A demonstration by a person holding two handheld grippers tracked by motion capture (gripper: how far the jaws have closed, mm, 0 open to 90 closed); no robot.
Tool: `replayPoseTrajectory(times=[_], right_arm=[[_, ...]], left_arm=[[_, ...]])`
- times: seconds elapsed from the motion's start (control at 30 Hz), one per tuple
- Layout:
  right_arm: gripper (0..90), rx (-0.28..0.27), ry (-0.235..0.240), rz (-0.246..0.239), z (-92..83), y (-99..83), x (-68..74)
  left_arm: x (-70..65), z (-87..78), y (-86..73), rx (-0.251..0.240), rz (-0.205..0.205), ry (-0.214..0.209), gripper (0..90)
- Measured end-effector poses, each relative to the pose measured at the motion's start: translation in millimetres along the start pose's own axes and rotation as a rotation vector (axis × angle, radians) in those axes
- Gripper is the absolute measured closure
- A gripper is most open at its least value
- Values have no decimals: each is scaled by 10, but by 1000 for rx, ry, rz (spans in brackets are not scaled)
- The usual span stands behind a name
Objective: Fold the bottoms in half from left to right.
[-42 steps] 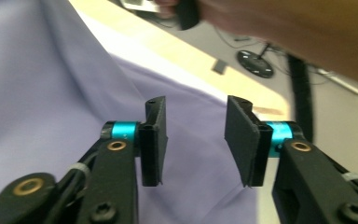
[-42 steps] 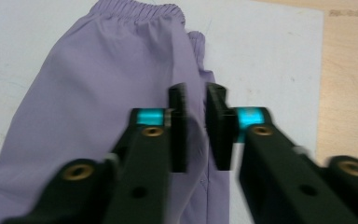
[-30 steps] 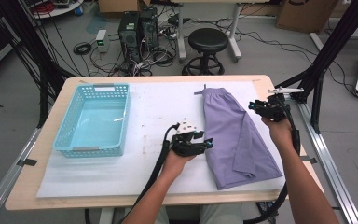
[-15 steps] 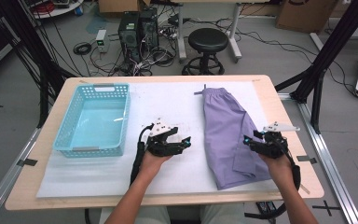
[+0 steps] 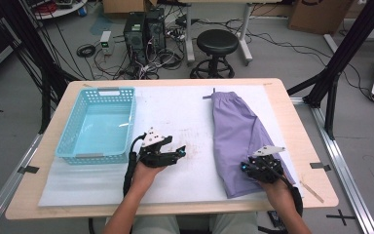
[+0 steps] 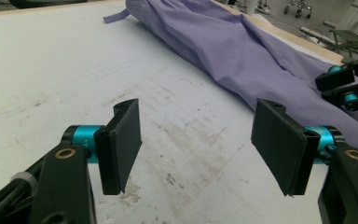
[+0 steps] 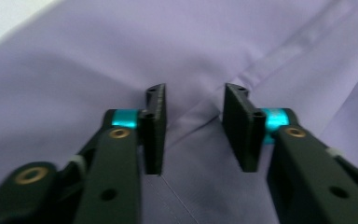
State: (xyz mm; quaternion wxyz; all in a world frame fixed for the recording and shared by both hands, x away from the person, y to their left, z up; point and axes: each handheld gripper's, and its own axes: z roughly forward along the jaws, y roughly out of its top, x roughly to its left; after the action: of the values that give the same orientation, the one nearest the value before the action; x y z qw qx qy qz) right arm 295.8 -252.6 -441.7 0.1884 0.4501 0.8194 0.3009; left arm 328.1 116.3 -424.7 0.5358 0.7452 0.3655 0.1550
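Shorts [image 5: 238,134], lilac and folded lengthwise with soft creases, lie on the right half of the bench [image 5: 302,131], drawstring at the far end. Right tongs [image 5: 259,169] sit over their near end, jaws just closing yet apart, gripping nothing. Left tongs [image 5: 177,155] gape wide over bare sheet [image 5: 175,112].

Plain lilac-purple shorts [image 5: 237,136]. Light-blue lattice-walled basket [image 5: 97,124]. White table sheet [image 5: 175,109] was stained with brownish smudges. Both grippers were black with cyan joints: left gripper [image 5: 179,154], right gripper [image 5: 246,168].
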Motion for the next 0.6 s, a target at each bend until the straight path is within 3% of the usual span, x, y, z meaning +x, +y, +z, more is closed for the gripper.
replayPoseTrajectory(times=[0.07, 0.1, 0.2, 0.3, 0.5, 0.6], right_arm=[[855, 1, -9, -6, -9, 0, 0], [884, 4, -14, -17, -19, 1, -5], [892, -11, -1, 6, -82, -6, -61], [893, -77, 18, 64, -248, -30, -187], [891, -120, 5, 173, -507, -176, -545], [891, -107, -33, 190, -575, -272, -673]], left_arm=[[3, -21, 4, -11, 0, -1, 331], [3, -27, 3, -12, 2, -4, 331], [-1, -43, -13, -30, 1, -4, 331], [-3, -39, -41, -30, -7, -5, 332], [-17, -24, -63, -32, -11, -10, 336], [-24, -8, -69, -26, -13, -10, 339]])
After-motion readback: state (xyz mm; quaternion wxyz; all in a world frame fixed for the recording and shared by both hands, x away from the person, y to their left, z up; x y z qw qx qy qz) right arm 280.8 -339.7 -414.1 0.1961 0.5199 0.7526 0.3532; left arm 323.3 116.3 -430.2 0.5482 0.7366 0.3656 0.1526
